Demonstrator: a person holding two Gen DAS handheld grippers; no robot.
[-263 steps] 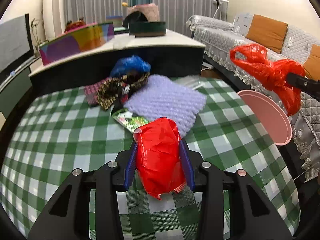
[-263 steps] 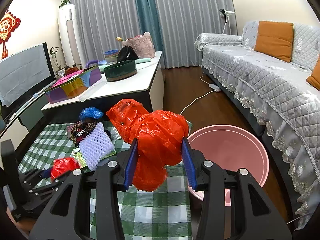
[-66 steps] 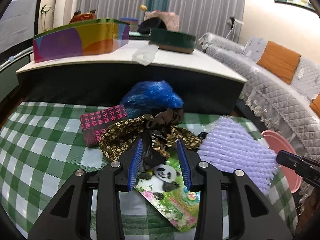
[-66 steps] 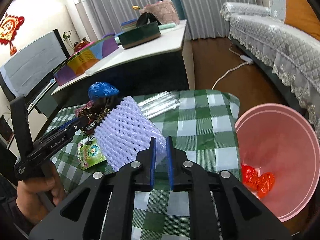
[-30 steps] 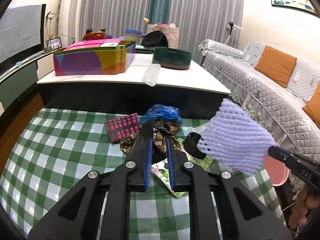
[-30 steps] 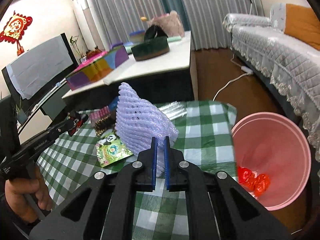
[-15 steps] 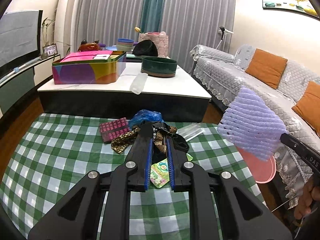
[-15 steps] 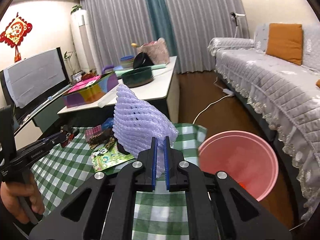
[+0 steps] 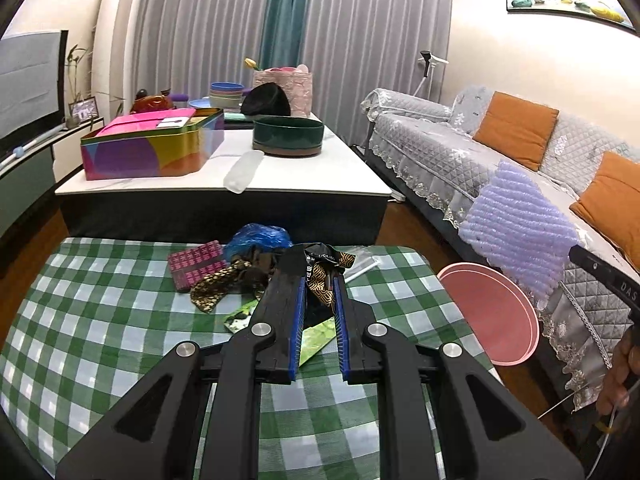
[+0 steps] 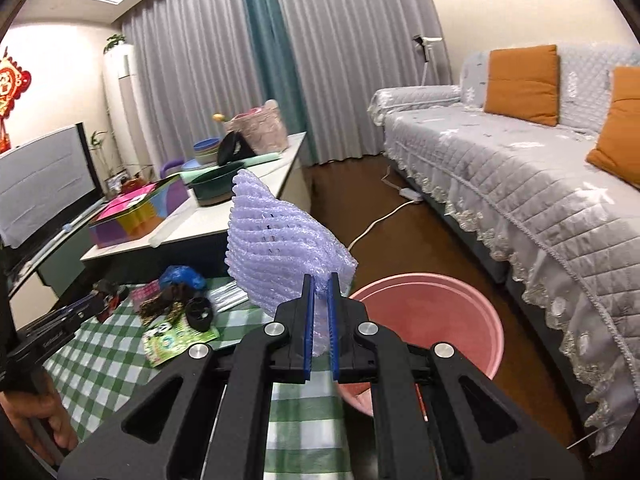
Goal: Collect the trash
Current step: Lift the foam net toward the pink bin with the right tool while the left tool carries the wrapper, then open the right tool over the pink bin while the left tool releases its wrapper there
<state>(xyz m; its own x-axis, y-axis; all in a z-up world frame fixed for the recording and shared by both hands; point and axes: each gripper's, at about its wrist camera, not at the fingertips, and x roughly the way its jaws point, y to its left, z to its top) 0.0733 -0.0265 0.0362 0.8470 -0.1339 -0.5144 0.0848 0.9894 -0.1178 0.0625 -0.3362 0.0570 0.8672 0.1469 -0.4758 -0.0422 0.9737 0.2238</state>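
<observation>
Checked green-and-white cloth [image 9: 100, 320] covered the low surface nearest me, living room behind it.

My left tongs [image 9: 318, 292] were nearly closed, pinching a black-and-gold patterned wrapper [image 9: 320, 280] lifted above the cloth. Under and just past them lay a green panda packet [image 10: 176, 338], a brown patterned wrapper [image 9: 216, 286], a pink printed packet [image 9: 194, 262], a crumpled blue bag [image 9: 258, 236] and a clear plastic sleeve [image 10: 228, 296], all bunched at the far middle of the surface.

My right tongs [image 10: 320, 286] were clamped tight on the lower edge of a lilac foam net [image 10: 276, 236]; the net stood up from them in the air, off the right end of the surface and over the near rim of the pink bin [image 10: 432, 320]. From the left wrist view it hung above and right of that bin. The bin sat on the wood floor between surface and sofa [image 10: 520, 184]. Bin contents mostly hidden by the tongs.

Further back: white coffee table [image 9: 280, 176] with a multicoloured tin [image 9: 152, 148] and a dark green round box [image 9: 288, 136], then grey curtains [image 9: 360, 40].
</observation>
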